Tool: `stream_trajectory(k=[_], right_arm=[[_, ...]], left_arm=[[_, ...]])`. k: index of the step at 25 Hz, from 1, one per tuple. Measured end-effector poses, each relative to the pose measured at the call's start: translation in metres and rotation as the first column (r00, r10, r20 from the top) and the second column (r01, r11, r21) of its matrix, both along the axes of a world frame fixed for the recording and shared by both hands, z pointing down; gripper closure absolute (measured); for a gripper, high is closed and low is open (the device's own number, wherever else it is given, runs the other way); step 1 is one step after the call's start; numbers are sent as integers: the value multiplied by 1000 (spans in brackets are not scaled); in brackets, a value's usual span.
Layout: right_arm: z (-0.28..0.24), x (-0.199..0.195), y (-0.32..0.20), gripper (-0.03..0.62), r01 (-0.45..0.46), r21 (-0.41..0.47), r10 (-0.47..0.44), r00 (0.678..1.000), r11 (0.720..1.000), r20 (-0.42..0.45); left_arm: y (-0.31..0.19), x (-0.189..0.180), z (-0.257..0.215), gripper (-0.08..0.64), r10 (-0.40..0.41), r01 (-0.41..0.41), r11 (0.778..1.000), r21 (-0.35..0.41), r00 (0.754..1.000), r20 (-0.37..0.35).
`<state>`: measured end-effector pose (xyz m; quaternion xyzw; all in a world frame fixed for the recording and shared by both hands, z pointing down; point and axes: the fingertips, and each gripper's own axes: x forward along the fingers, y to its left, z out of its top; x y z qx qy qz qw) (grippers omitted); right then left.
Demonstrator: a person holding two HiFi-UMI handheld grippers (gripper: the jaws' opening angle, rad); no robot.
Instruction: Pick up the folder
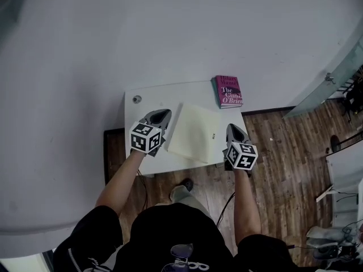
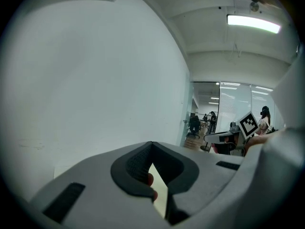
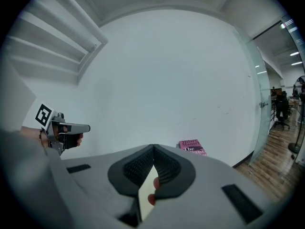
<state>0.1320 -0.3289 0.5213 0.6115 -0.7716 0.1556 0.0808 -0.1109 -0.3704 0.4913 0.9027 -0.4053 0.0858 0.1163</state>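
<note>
A pale yellow folder (image 1: 194,132) lies flat on a small white table (image 1: 148,97), turned a little askew. My left gripper (image 1: 160,118) hovers at the folder's left edge and my right gripper (image 1: 233,130) just off its right edge, over the table's right side. In the left gripper view the jaws (image 2: 151,143) meet at the tip, shut, as do those in the right gripper view (image 3: 153,146). A pale sliver shows through the hollow behind each tip. Nothing is visibly clamped. Each gripper sees the other: right gripper (image 2: 224,136), left gripper (image 3: 82,127).
A pink book (image 1: 228,91) (image 3: 192,147) lies at the table's far right corner. A round grey fitting (image 1: 136,99) sits at its far left corner. A white wall stands behind the table. Wooden floor (image 1: 272,152) and a glass partition (image 1: 326,86) are to the right.
</note>
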Motion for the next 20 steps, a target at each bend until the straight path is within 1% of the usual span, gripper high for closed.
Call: stream_trajectory(k=[6,15,20], right_arm=[[12,4,-28,572,7,-27,-6,1000,1000,26],[28,14,-53,572,18,-59,-15,998,998,58],[40,12,-59,572,78,-92,-71,994,993,78]], left_arm=[[-23,12,12,546,46,-46,999,-20,999,3],[-53,18,35,546,20,-21,998,-59,1000,-10],[-62,26,42,546,35,-38,996,-75,999,-36]])
